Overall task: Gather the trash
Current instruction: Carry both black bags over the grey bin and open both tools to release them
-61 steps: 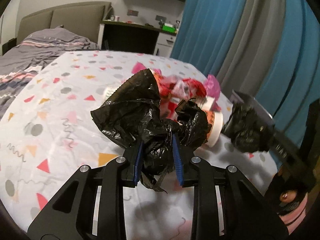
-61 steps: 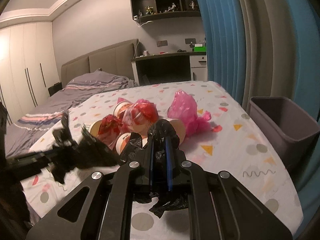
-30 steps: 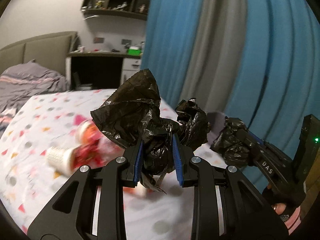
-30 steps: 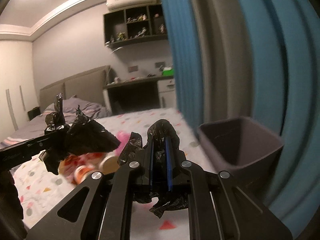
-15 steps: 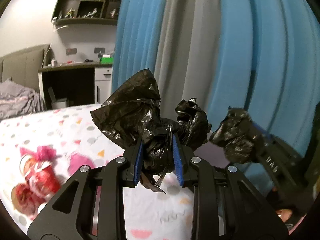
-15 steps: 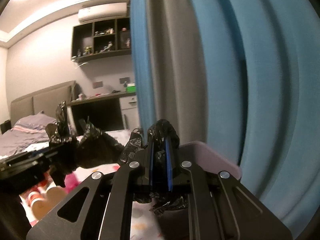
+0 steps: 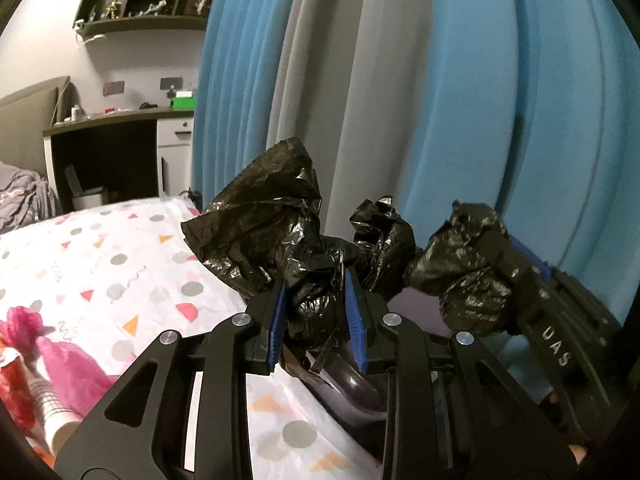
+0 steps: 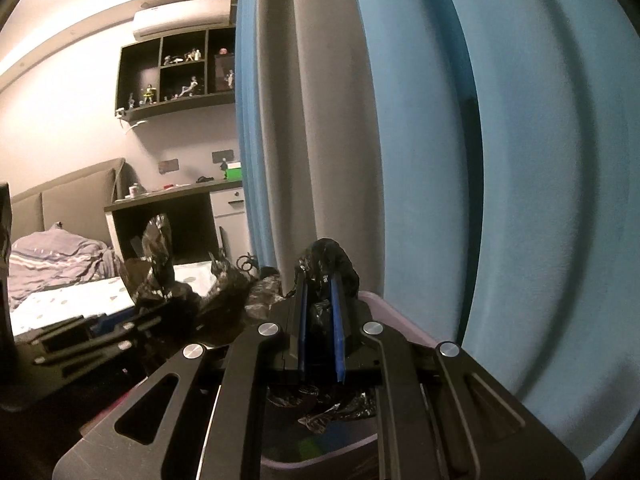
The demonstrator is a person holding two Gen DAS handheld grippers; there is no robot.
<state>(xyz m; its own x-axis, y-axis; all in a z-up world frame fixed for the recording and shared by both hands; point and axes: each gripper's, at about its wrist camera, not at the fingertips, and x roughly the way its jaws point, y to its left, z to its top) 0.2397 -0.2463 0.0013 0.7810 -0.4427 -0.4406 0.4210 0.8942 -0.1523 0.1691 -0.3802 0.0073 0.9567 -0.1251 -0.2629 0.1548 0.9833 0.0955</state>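
a crumpled black trash bag (image 7: 280, 240) is pinched in the jaws of both the left gripper (image 7: 316, 320) and right gripper (image 8: 319, 328), over a grey bin (image 8: 400, 316) beside the bed (image 7: 120, 272).

My left gripper (image 7: 316, 318), a matte black plastic two-finger tool, carries bright blue ribbed pads (image 7: 277, 326) on the inner faces of its fingers. Four round silver screw heads (image 7: 242, 319) sit across its angular linkage arms, which have slotted triangular cut-outs. My right gripper (image 8: 319, 330) is of the same build (black arms, blue pads, silver screws). Seen from the left camera, its side bears pale raised letters reading "UAS" (image 7: 556, 346), slightly blurred.
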